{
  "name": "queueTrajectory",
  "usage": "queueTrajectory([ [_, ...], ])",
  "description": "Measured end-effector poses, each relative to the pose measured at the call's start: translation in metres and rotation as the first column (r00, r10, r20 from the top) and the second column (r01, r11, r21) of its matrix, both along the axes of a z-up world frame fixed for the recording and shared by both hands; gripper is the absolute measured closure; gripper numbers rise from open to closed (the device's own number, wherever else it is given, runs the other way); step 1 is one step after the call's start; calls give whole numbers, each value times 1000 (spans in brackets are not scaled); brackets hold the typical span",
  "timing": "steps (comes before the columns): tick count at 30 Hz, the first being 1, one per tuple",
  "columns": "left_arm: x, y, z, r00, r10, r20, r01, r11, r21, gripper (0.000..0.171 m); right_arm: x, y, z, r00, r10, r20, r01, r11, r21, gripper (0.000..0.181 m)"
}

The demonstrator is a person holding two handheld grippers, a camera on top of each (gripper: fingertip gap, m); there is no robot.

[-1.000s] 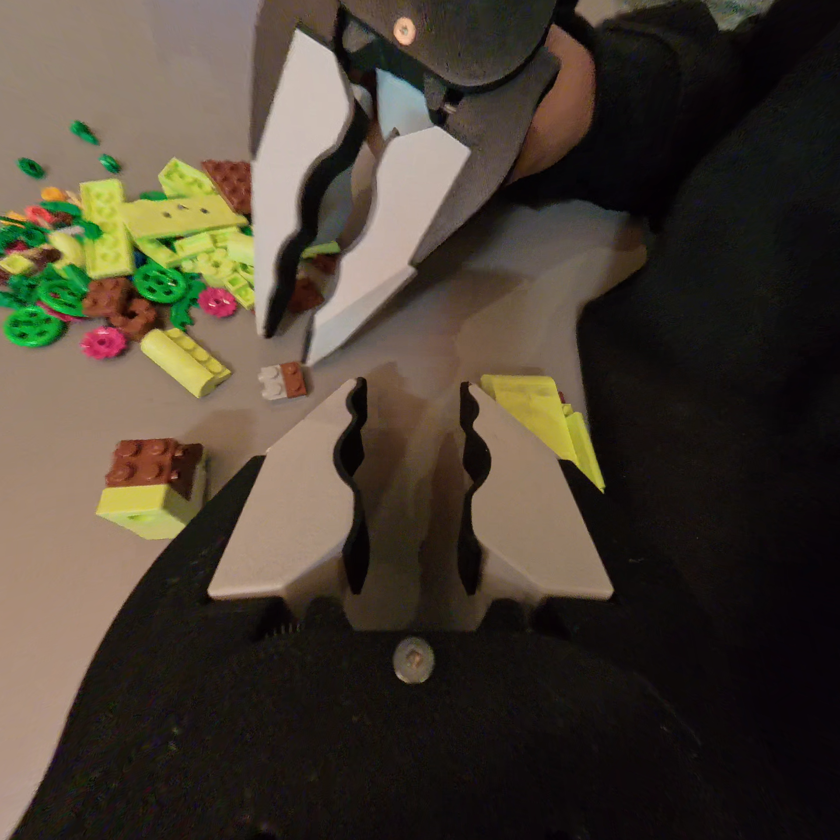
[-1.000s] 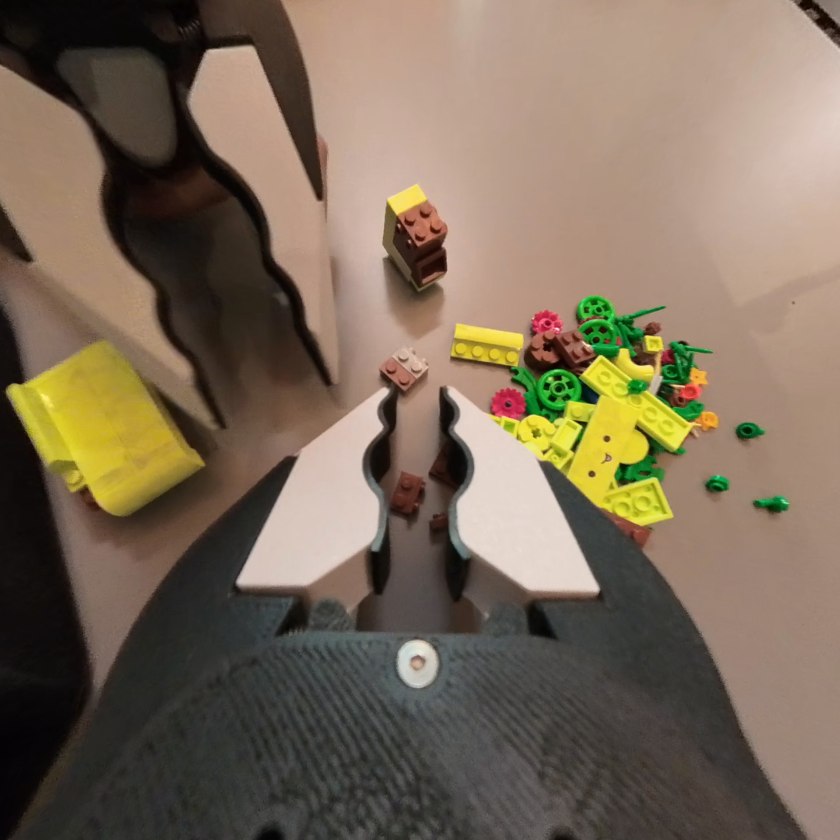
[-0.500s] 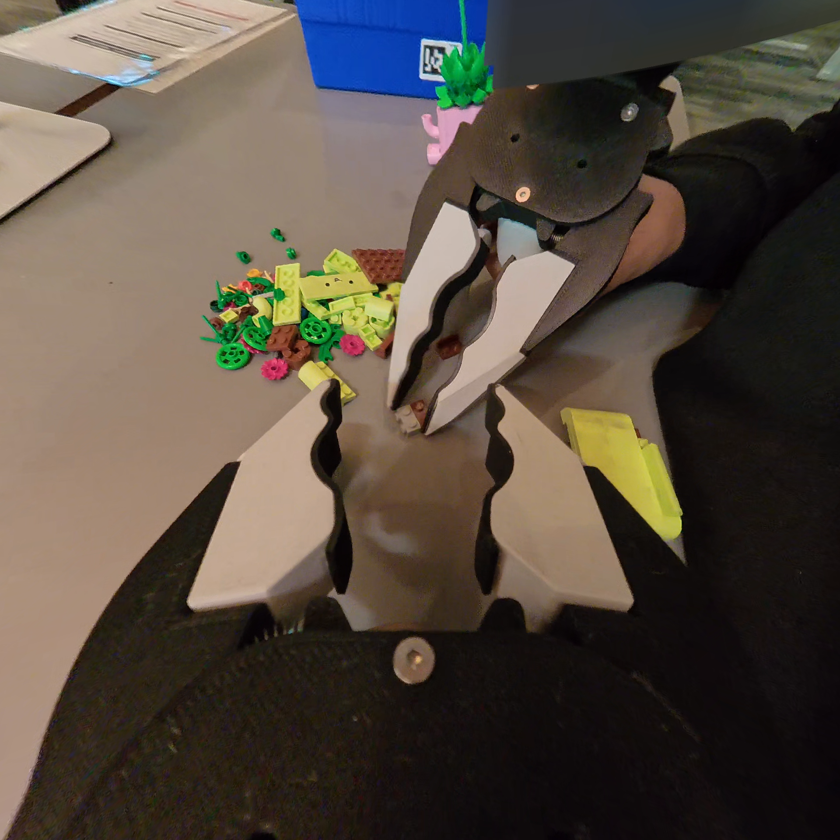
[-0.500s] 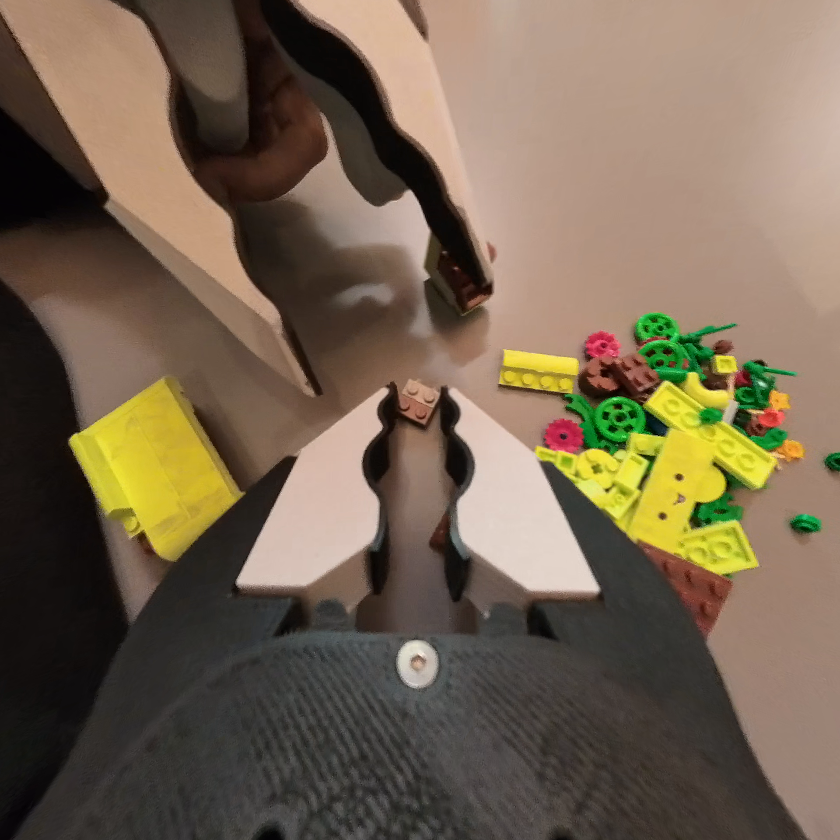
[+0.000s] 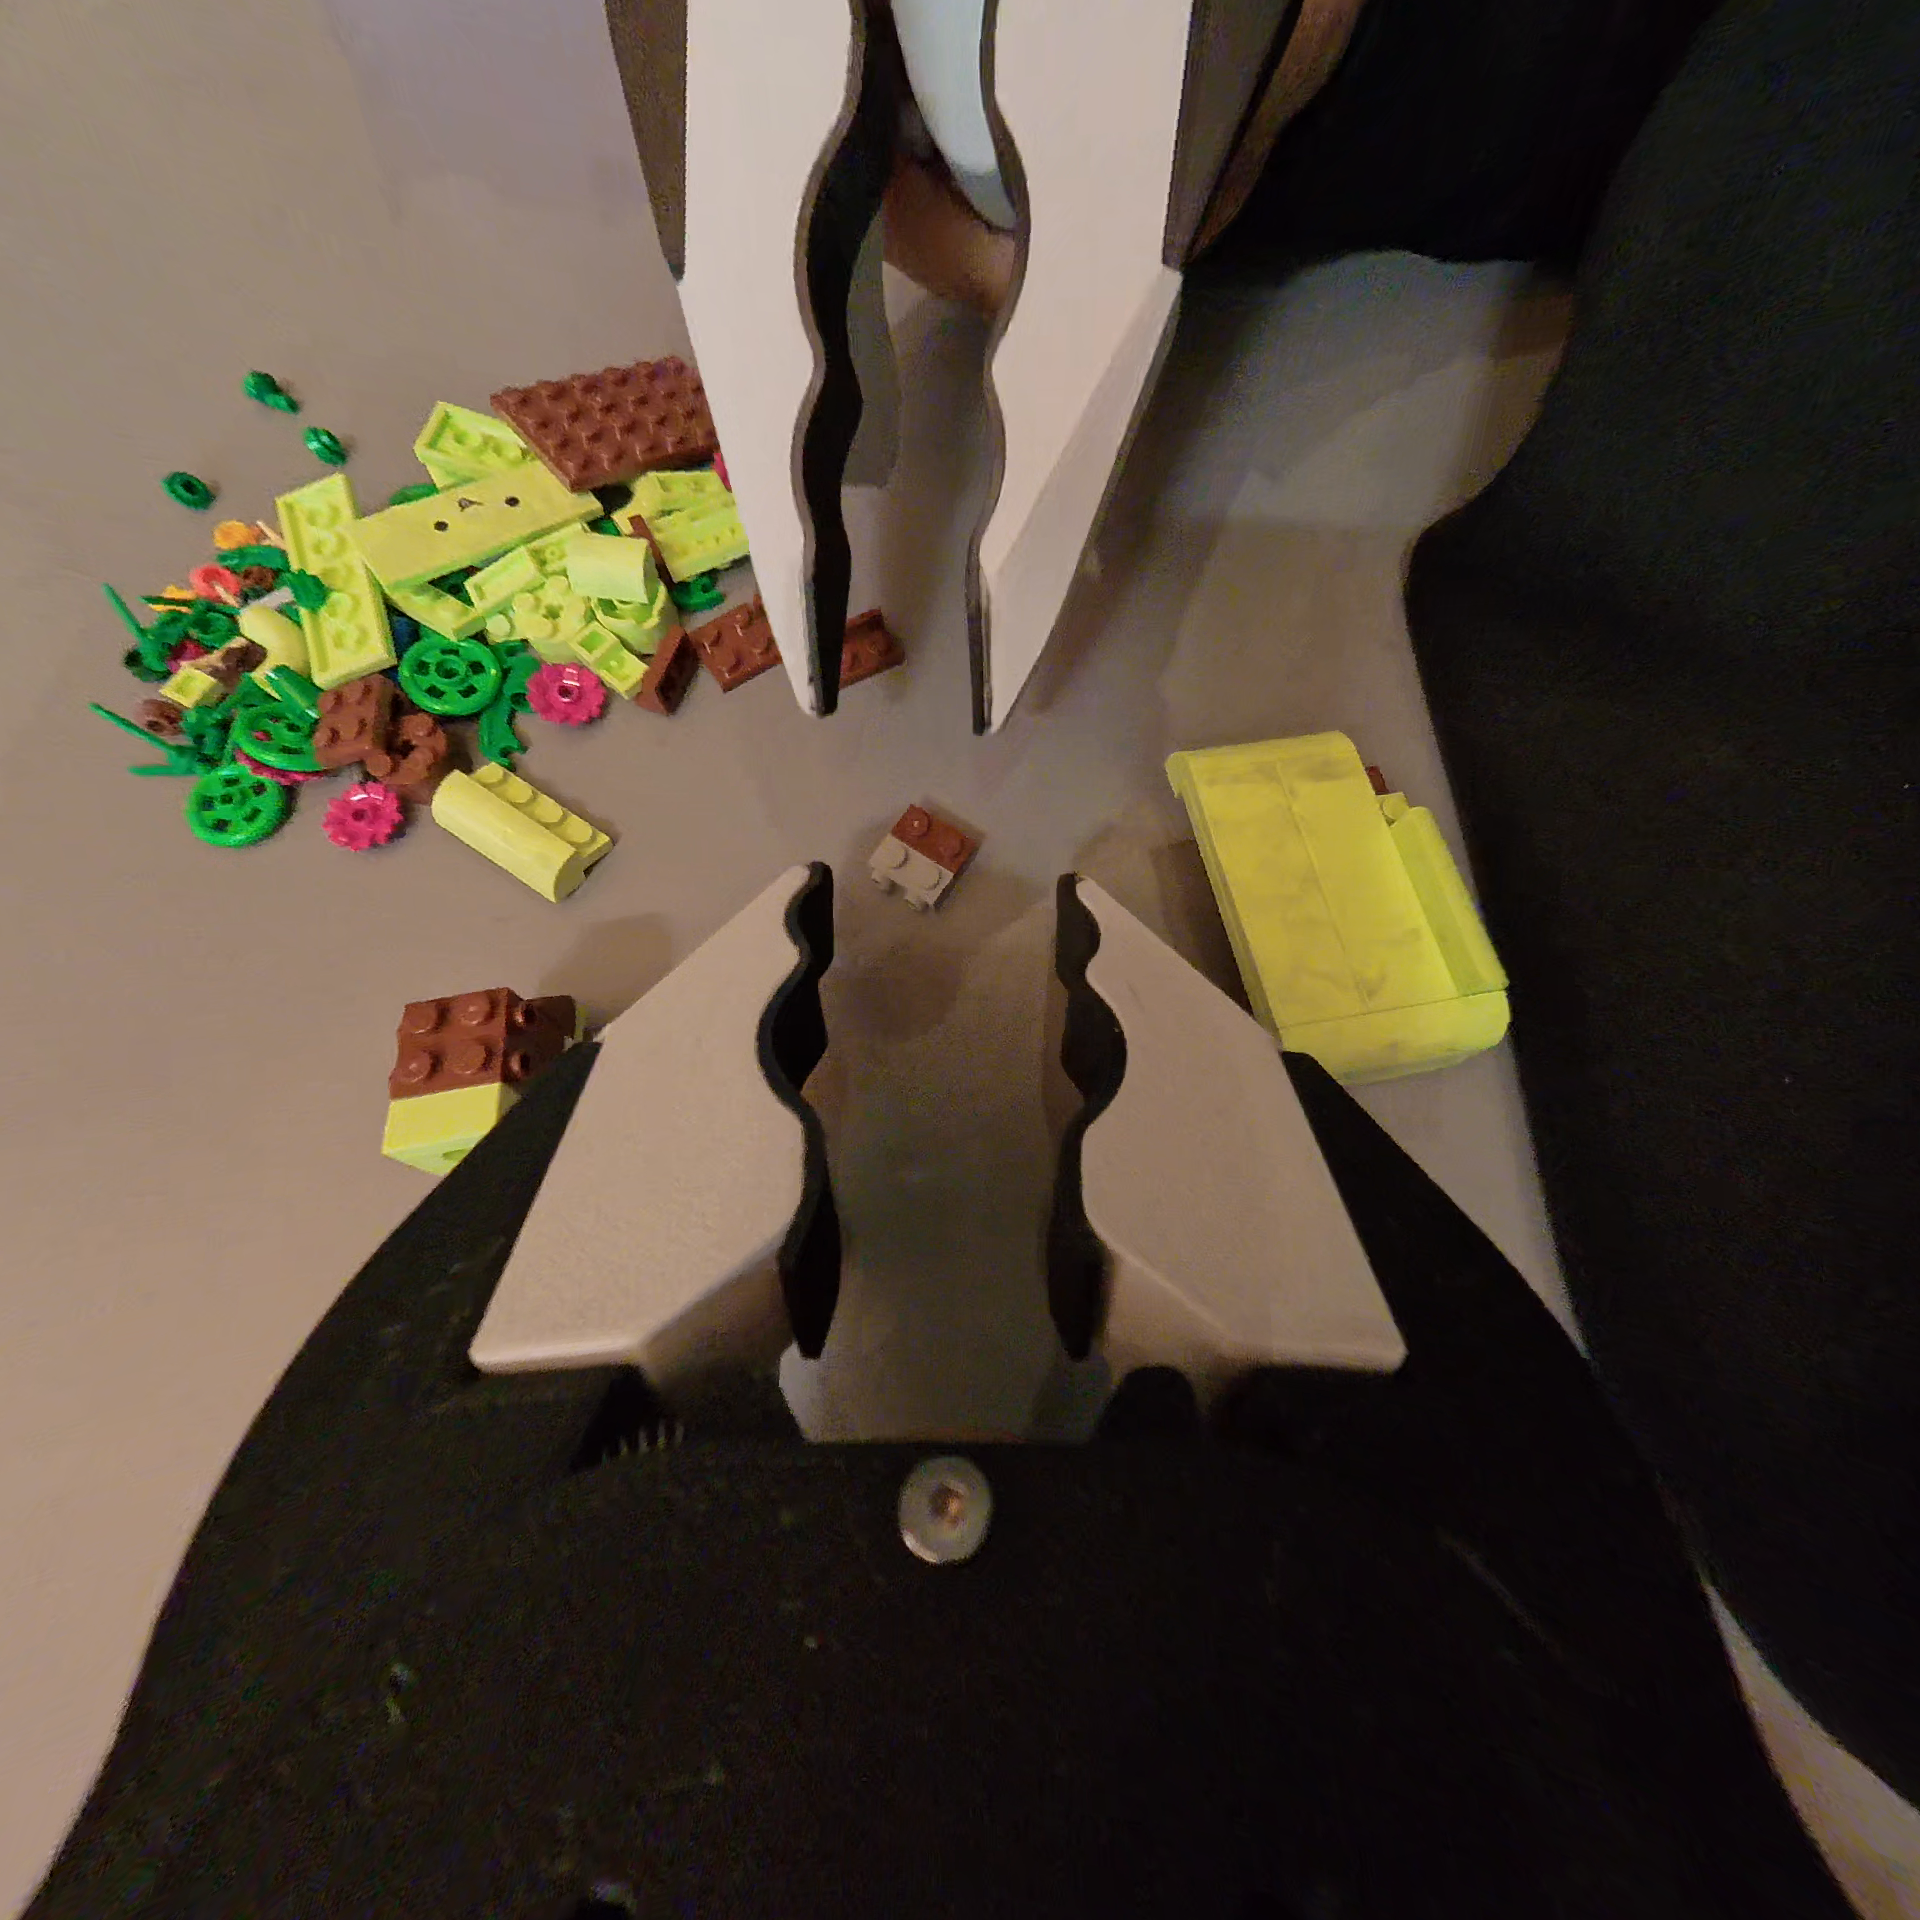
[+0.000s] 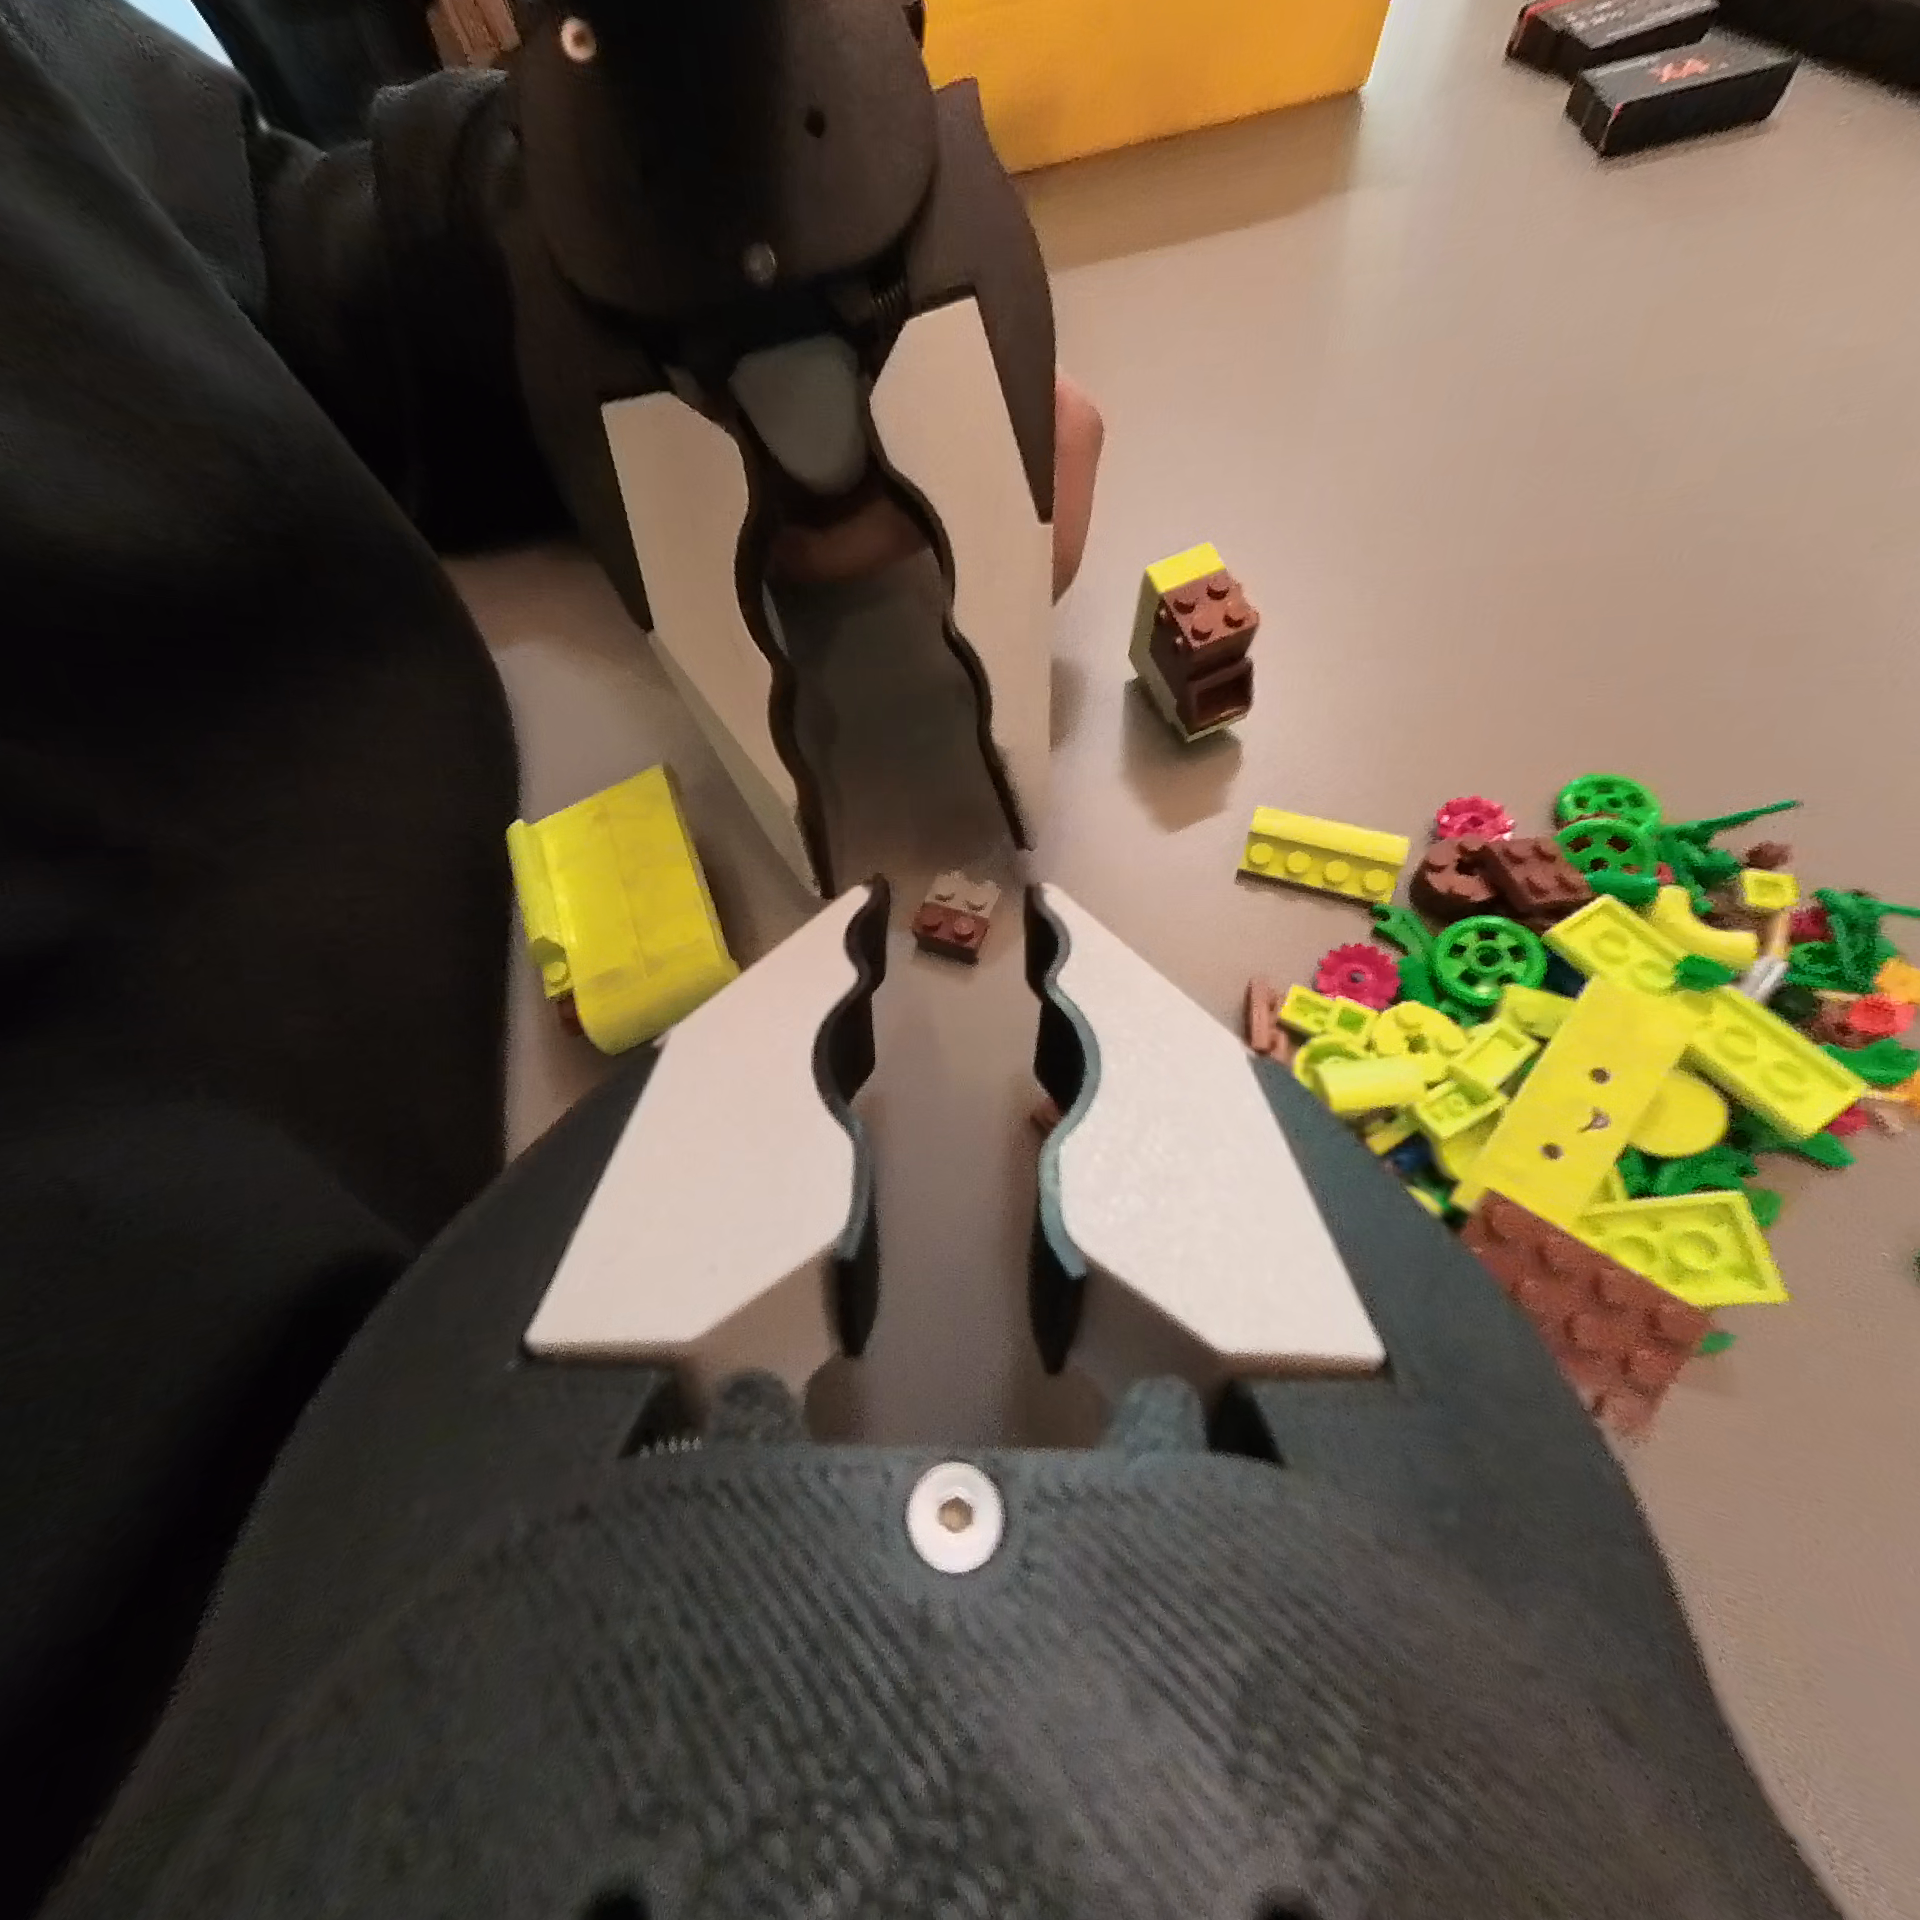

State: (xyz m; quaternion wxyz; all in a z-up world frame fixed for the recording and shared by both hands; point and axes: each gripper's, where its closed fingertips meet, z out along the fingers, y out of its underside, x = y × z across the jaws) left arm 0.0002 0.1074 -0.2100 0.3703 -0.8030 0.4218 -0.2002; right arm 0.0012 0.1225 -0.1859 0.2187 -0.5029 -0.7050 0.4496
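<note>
A small brown-and-grey brick (image 5: pixel 925 854) lies on the grey table, also in the right wrist view (image 6: pixel 958 914). My left gripper (image 5: pixel 943 881) is open and empty, its tips just short of the brick on either side. My right gripper (image 6: pixel 956 891) is open and empty, facing the left one, with the brick just beyond its tips. In the left wrist view the right gripper (image 5: pixel 902 717) reaches in from above. In the right wrist view the left gripper (image 6: pixel 920 862) points down at the brick. Neither touches it.
A pile of lime, green, brown and pink pieces (image 5: pixel 416 623) (image 6: pixel 1558 1039) lies to one side. A brown-on-lime block (image 5: pixel 468 1060) (image 6: pixel 1195 644) and a large yellow piece (image 5: pixel 1340 904) (image 6: pixel 618 914) flank the grippers. A yellow box (image 6: pixel 1143 62) and black boxes (image 6: pixel 1662 62) stand at the back. The grippers are tip to tip, or close to it.
The right gripper's jaws, half a second ago close around the small brick, have opened wider and drawn back. The brick lies free on the table. The left gripper has dropped closer to it.
</note>
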Motion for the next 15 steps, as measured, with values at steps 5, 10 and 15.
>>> queueTrajectory([
  [5,4,2,-9,1000,-15,-20,13,997,-81,120,2,-11,-9,998,35,43,-37,998,43,155],
  [10,9,-6,-10,997,-66,-35,64,996,-64,133,0,-10,-31,992,2,130,-22,987,158,158],
  [15,3,-9,-6,997,-65,-45,63,997,-41,149,0,-6,-30,992,-13,126,-6,989,150,159],
])
